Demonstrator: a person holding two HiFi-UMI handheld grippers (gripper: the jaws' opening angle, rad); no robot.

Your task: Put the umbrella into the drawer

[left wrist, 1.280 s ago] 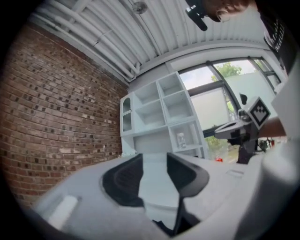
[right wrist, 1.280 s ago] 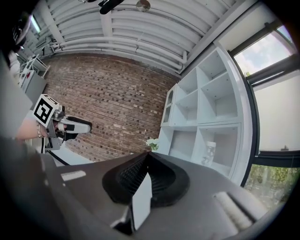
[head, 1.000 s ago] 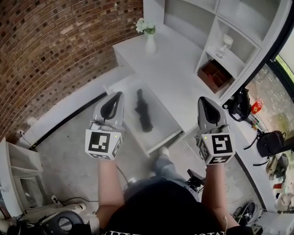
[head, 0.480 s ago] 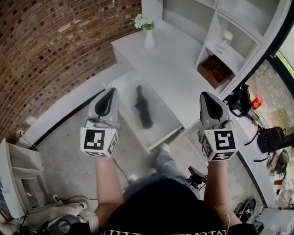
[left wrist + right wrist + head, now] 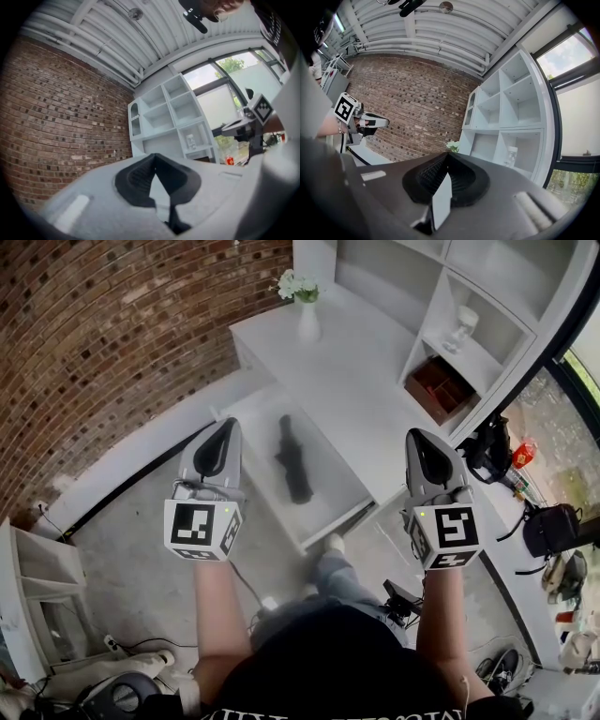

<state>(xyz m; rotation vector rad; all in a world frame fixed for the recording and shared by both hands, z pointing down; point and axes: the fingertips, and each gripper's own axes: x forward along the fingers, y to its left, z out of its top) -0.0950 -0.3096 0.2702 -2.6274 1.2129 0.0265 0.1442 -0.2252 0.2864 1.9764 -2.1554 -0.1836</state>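
A folded black umbrella (image 5: 293,460) lies lengthwise inside the pulled-out white drawer (image 5: 326,512) of a low cabinet. My left gripper (image 5: 228,424) hovers above the drawer's left side. It is shut and holds nothing. My right gripper (image 5: 419,434) hangs to the right of the drawer over the cabinet's edge, also shut and empty. In the left gripper view the left gripper (image 5: 154,157) has its jaws closed together, with the right gripper (image 5: 248,126) at the far right. In the right gripper view the right gripper (image 5: 447,154) has its tips meeting, and the left gripper (image 5: 370,122) shows at the left.
A white vase of flowers (image 5: 307,315) stands on the cabinet top (image 5: 356,371). Behind it is a white shelf unit (image 5: 469,324) holding a brown box (image 5: 439,390). A brick wall (image 5: 112,334) runs on the left. A black bag (image 5: 489,456) sits at the right.
The left gripper has drifted slightly to the left. The right gripper and the umbrella have stayed where they were, and both grippers remain shut.
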